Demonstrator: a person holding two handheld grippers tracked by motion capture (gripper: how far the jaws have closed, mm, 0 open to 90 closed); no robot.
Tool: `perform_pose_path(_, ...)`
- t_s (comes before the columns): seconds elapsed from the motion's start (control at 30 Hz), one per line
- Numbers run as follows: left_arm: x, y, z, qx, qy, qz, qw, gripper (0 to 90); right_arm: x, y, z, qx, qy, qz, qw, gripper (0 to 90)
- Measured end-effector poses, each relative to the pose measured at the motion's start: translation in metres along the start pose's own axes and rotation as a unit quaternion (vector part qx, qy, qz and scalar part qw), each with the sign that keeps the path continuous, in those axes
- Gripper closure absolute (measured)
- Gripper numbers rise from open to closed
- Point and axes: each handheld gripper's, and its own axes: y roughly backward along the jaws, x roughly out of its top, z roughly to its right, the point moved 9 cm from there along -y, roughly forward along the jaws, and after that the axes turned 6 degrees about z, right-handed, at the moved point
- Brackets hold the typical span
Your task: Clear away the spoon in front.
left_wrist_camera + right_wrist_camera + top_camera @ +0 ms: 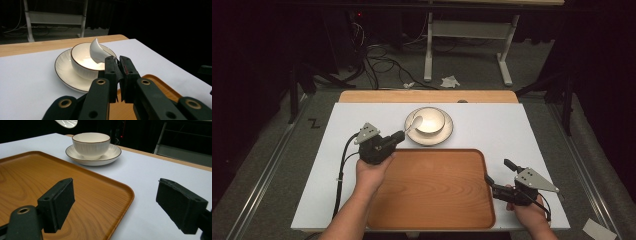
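A white ceramic spoon [96,51] is pinched by its handle in my left gripper [118,65], which is shut on it. The spoon's head hangs above the near rim of a white bowl [428,120] that stands on a white saucer [447,134] with a brown edge. In the high view the left gripper [399,137] sits just left of the saucer, and the spoon [415,122] reaches toward the bowl. My right gripper [498,176] stands open at the right edge of the wooden tray [432,187], nothing between its pads [58,203].
The tray lies on a white mat [492,125] over the table, in front of the saucer. Bowl [91,145] and saucer [110,153] stand beyond the tray's [75,192] far corner in the right gripper view. A white frame [467,35] and cables lie on the floor behind.
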Motion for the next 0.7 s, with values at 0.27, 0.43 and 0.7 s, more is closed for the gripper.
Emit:
perform_pose_path(0.27,0.001,0.016,0.001,-0.004,-0.002,0.005,1.0000,85.9,0.000,0.001,0.000,-0.003,-0.002,-0.001,1.0000,16.4)
perform_pose_path(0.43,-0.001,0.024,0.004,-0.006,-0.003,0.005,1.0000,85.9,0.001,0.002,0.001,-0.005,0.001,0.002,1.0000,16.4)
perform_pose_path(0.7,-0.006,0.042,0.007,-0.012,-0.011,0.008,0.9998,85.9,0.000,0.002,0.000,-0.004,0.002,0.000,1.0000,16.4)
